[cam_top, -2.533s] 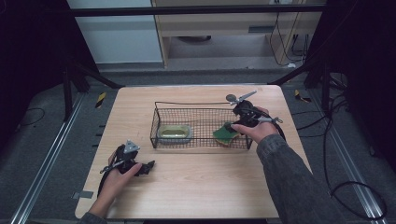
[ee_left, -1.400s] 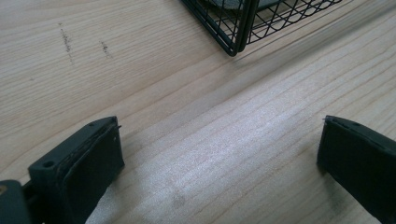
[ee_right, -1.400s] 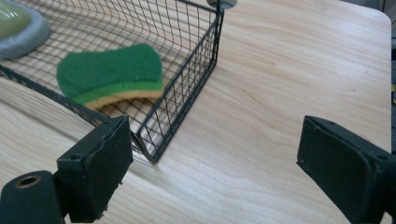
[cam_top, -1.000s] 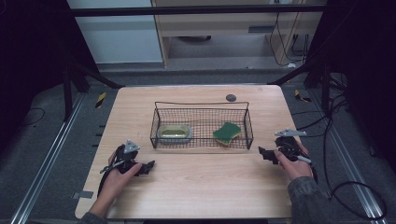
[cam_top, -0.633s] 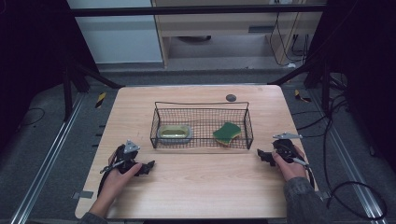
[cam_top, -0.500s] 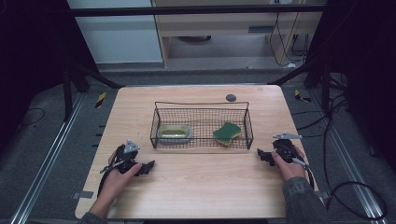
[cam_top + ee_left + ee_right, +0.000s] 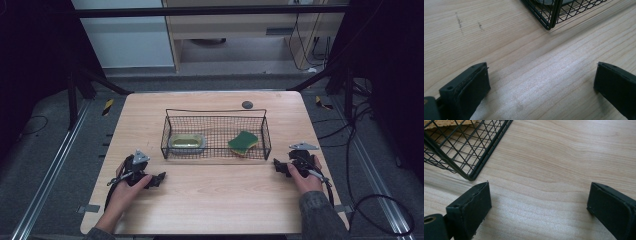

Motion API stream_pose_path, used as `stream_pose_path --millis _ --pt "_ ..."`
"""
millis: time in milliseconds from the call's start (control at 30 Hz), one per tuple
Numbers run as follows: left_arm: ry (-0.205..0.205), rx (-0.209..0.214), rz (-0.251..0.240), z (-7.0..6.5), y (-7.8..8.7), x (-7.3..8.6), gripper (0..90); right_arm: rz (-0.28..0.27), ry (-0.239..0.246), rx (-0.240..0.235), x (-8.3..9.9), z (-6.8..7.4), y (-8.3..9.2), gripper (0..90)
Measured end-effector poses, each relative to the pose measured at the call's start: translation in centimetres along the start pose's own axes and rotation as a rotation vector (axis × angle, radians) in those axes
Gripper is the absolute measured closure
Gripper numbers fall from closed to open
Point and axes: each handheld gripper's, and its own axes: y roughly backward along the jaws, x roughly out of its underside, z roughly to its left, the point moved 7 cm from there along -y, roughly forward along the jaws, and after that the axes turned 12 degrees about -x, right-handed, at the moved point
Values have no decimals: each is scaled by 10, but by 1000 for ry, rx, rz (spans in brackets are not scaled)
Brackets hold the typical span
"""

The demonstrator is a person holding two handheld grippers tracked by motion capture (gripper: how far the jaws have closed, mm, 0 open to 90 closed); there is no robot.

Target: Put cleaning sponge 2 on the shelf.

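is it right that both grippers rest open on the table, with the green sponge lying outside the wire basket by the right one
Not quite. The high view shows the green sponge lying inside the wire basket, at its right end. The rest holds: the left gripper and right gripper rest open on the table, nothing between their jaws.

— What is getting cut off in the gripper views?
— The wire basket (image 7: pixel 554 12) is running off the top edge in the left gripper view, and the sponge (image 7: pixel 451 122) is showing as just a tan sliver in the right gripper view.
— And from above?
— The small dark disc (image 7: pixel 247 104) behind the basket is staying too small to identify.
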Motion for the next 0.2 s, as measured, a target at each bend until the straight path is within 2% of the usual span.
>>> stream_pose_path --millis 67,200 --pt "0 0 0 0 0 0 0 5 -25 13 1 -1 0 18" --pt "-1 1 0 0 0 0 0 7 -30 19 1 -1 0 9"
